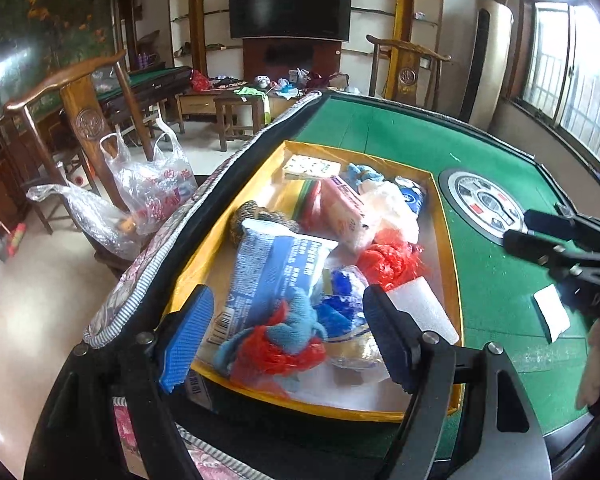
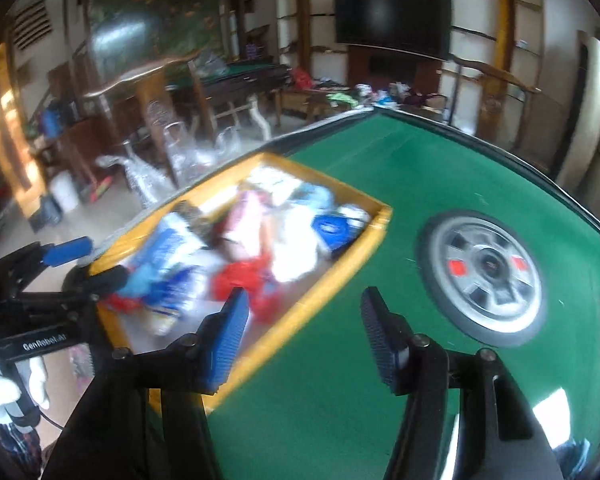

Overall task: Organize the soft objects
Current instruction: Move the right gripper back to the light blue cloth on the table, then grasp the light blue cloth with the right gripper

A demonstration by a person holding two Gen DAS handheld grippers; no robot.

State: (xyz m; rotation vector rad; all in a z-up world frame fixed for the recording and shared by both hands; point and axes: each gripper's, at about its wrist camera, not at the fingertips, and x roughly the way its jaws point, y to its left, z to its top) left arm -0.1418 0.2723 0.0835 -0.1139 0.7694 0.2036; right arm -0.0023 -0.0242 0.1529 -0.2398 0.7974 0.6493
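A: L wrist view, pls.

B: Left gripper [image 1: 288,332] has jaws spread, nothing pinched. It hangs over the near end of the yellow box [image 1: 446,224], which sits on the green table [image 1: 400,136] by its left edge. Box is full of soft stuff: blue pack [image 1: 268,268], blue cloth [image 1: 296,324] on red bag [image 1: 276,356] near the front, second red bag [image 1: 388,260] mid-box, pink pack [image 1: 346,210], white foam [image 1: 424,304] at the right wall.

A: Other gripper?

B: Right gripper [image 1: 520,228] shows at the right edge, over the table's round hub [image 1: 480,204]. Jaw gap can't be judged from here.

A: R wrist view?

B: Blurred. Right gripper [image 2: 304,332] has jaws apart, empty; its left finger is over the box rim [image 2: 320,296], its right finger over bare felt [image 2: 380,184]. Box contents smeared, colours only. Hub [image 2: 488,276] to the right. Left gripper [image 2: 88,264] at the left edge, spread, at the box's near corner.

A: Anything off-table?

B: Clear plastic bags [image 1: 148,188] and a wood chair [image 1: 80,112] on the floor side.
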